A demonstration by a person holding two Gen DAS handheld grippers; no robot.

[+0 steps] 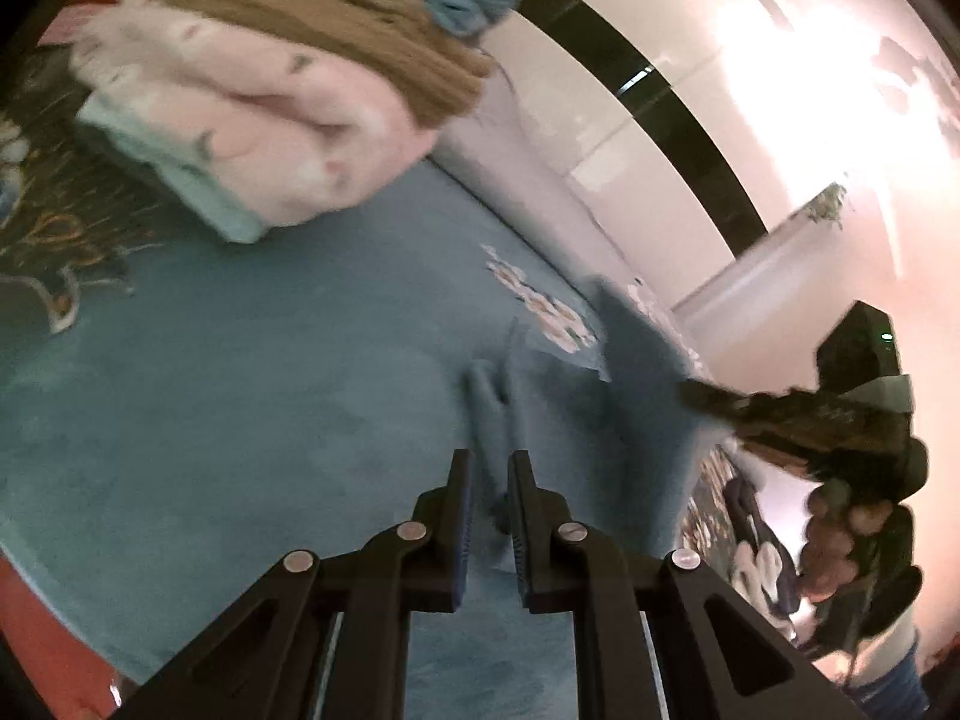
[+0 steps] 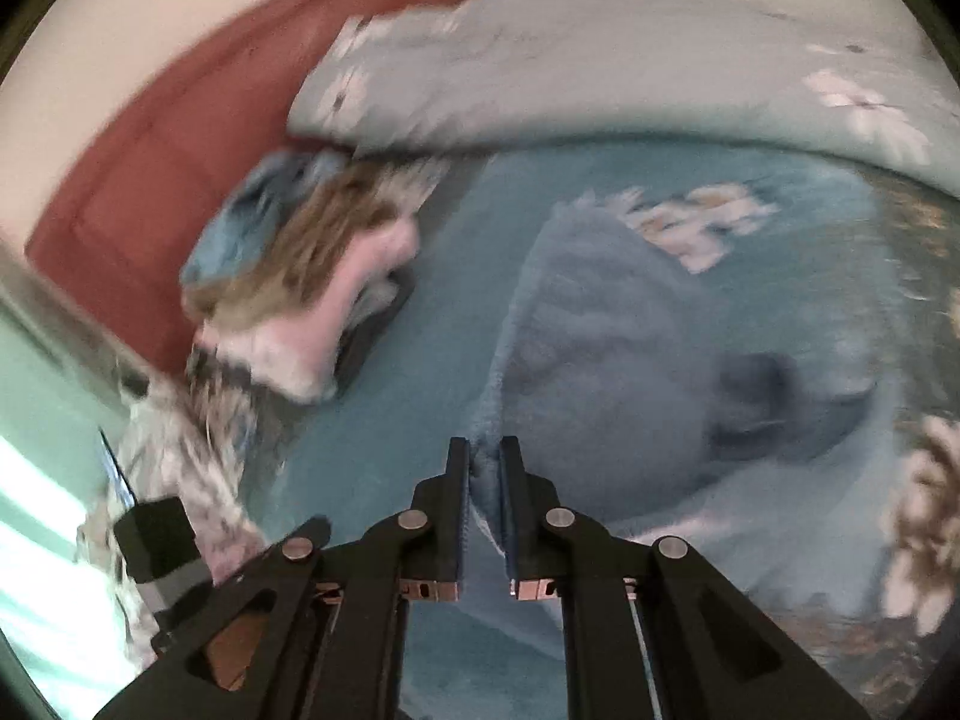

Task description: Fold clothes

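Observation:
A blue-grey garment (image 2: 630,348) lies rumpled on the teal bed cover (image 1: 240,396), blurred by motion. My left gripper (image 1: 491,468) is shut on a raised fold of the blue-grey garment (image 1: 540,408), and cloth shows between its pads. My right gripper (image 2: 485,450) is shut on another edge of the same garment, with a thick ridge of fabric pinched between its fingers. In the left wrist view the right gripper (image 1: 696,391) reaches in from the right, lifting a corner of the cloth.
A stack of folded clothes (image 1: 258,120), pink, brown and blue, sits on the bed at upper left; the stack of folded clothes (image 2: 300,276) is left of the garment. A grey flowered duvet (image 2: 600,60) lies behind. A red headboard (image 2: 150,150) and a pale wall (image 1: 810,90) border the bed.

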